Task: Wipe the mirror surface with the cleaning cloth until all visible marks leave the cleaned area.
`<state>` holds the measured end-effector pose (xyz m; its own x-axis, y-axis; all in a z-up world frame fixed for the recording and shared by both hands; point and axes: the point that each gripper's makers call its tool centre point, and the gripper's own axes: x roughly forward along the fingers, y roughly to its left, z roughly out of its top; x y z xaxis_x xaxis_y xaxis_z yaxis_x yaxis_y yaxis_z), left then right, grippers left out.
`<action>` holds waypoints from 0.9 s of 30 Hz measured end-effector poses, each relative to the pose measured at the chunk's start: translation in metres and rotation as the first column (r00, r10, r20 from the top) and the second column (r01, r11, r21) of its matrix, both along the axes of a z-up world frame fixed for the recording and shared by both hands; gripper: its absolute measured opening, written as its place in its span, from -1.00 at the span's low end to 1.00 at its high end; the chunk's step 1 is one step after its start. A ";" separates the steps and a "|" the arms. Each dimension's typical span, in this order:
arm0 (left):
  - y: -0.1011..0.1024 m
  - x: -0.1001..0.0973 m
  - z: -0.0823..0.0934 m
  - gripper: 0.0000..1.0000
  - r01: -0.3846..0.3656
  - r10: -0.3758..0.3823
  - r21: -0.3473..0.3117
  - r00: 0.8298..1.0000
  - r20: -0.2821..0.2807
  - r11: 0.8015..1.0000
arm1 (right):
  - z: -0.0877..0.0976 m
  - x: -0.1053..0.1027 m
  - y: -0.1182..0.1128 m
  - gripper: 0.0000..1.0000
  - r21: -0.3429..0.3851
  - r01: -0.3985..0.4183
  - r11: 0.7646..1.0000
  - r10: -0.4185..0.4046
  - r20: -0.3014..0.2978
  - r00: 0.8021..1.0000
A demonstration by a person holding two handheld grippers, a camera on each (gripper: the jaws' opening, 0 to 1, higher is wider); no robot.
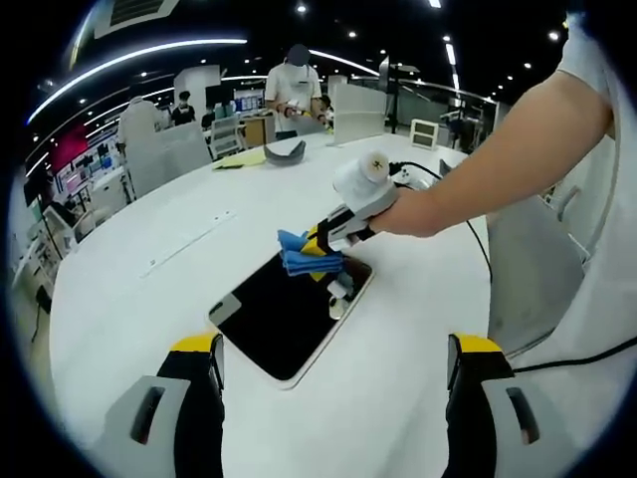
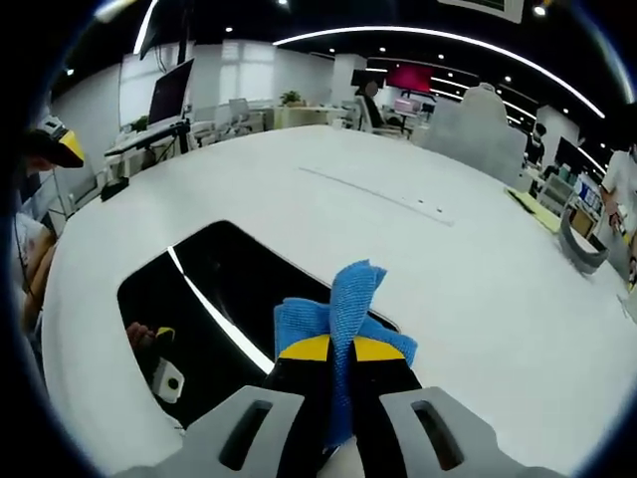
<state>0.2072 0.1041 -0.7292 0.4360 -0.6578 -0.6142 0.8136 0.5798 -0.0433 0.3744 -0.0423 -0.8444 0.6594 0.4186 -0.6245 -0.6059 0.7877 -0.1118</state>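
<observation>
Right gripper up close in the right gripper view, jaws pinched together on the blue cleaning cloth, which bunches up between the yellow-tipped pads and pokes out above them! Just beyond the cloth sits the mirror, a dark rounded rectangle lying flat on the white table, with a bright ceiling-light streak reflected across its glass. Over to the left gripper view: the left gripper hangs above the table with its jaws spread wide and nothing between them. Past those jaws, the mirror lies near the table's near edge, and the right gripper comes in from the right, held by a person's hand, pressing the cloth down at the mirror's far corner. Farther back on the table, a yellow sheet and a dark curved object, with another person standing behind.
</observation>
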 end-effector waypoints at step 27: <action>0.002 0.003 0.000 0.87 -0.006 0.006 0.000 1.000 0.000 1.000 | 0.000 0.005 0.004 -0.97 0.003 -0.002 1.000 0.002 -0.007 1.000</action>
<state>0.2102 0.1061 -0.7295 0.4401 -0.6554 -0.6138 0.8102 0.5846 -0.0433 0.3792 -0.0386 -0.8443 0.6543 0.4216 -0.6279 -0.6079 0.7870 -0.1051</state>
